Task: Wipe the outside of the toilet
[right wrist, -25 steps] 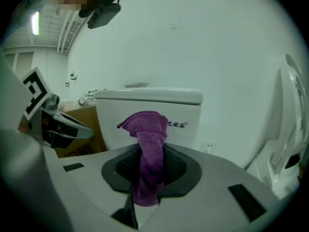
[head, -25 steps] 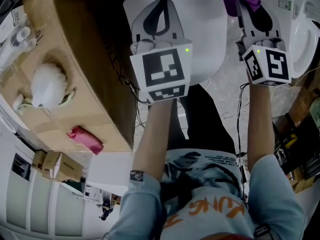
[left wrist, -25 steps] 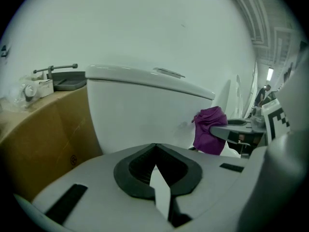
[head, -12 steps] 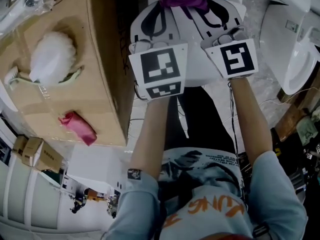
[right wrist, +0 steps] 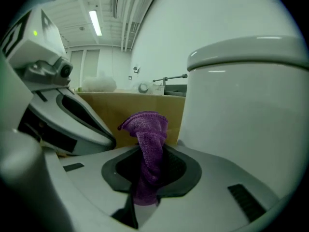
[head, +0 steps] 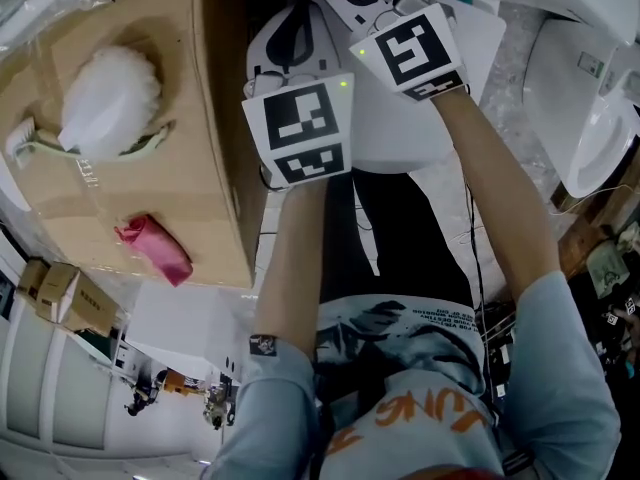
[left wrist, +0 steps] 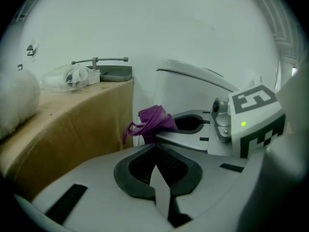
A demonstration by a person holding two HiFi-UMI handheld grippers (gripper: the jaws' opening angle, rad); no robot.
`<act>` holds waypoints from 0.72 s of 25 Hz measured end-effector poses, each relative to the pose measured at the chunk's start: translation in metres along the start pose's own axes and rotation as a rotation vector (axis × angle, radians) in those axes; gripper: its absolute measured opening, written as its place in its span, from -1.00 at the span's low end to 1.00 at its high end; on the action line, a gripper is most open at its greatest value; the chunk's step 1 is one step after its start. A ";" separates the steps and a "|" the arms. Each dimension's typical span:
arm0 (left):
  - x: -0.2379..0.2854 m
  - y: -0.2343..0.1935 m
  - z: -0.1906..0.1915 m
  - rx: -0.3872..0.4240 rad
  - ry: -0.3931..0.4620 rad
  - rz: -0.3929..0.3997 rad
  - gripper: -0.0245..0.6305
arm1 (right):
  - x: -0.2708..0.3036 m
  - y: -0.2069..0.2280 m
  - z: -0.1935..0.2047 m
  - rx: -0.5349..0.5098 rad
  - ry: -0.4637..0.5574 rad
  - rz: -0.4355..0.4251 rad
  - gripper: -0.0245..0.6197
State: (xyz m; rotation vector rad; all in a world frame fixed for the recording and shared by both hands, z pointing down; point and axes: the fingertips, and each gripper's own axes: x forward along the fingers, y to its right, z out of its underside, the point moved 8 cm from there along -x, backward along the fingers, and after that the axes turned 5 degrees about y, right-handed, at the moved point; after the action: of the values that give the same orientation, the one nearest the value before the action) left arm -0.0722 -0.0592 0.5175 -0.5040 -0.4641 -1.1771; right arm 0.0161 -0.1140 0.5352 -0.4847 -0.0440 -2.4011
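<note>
At the toilet's [right wrist: 241, 115] left flank, where it stands just beside a cardboard box [left wrist: 72, 124], we have both claws raised side by side. The right claw [right wrist: 148, 151] is clenched on a purple cloth [right wrist: 145, 127], which sticks up out of its jaws in a twisted bunch. The left claw [left wrist: 155, 146] is clenched too, with nothing between its jaws. In the right gripper view the white wall of the toilet fills everything from 1 to 4 o'clock of the cloth, near but apart from it.

To wipe well, we judge the bunched tip should be pressed flat against the porcelain at 3 o'clock, so that a broad face of cloth does the rubbing and the hard jaws stay off the glaze. Long overlapping strokes from the rim downward would suit the smooth wall. The gap towards the box at 9 o'clock looks tight, so the wrist should turn little. The left claw has no job here and is best held clear.

Much is lost to us. In the head view the two claws and forearms cover most of the toilet, and the cloth is cut off at 12 o'clock by the frame edge. We cannot tell how far down the wall runs, nor whether it is wet or soiled. A white fluffy thing [head: 108, 98] on the box is too soft in outline to name.
</note>
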 end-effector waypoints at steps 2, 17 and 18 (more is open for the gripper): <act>0.003 -0.001 -0.001 0.004 0.003 0.003 -0.85 | 0.002 0.005 0.008 -0.021 -0.022 -0.004 -0.62; 0.032 0.043 -0.007 0.049 0.001 0.076 -0.85 | -0.059 0.044 0.045 0.089 -0.065 0.162 -0.62; 0.033 0.048 -0.006 0.047 -0.001 0.080 -0.85 | -0.064 0.046 0.048 0.098 -0.064 0.174 -0.62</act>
State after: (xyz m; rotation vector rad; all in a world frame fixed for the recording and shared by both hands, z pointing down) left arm -0.0158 -0.0736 0.5258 -0.4780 -0.4671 -1.0863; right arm 0.1063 -0.1024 0.5522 -0.4981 -0.1413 -2.2020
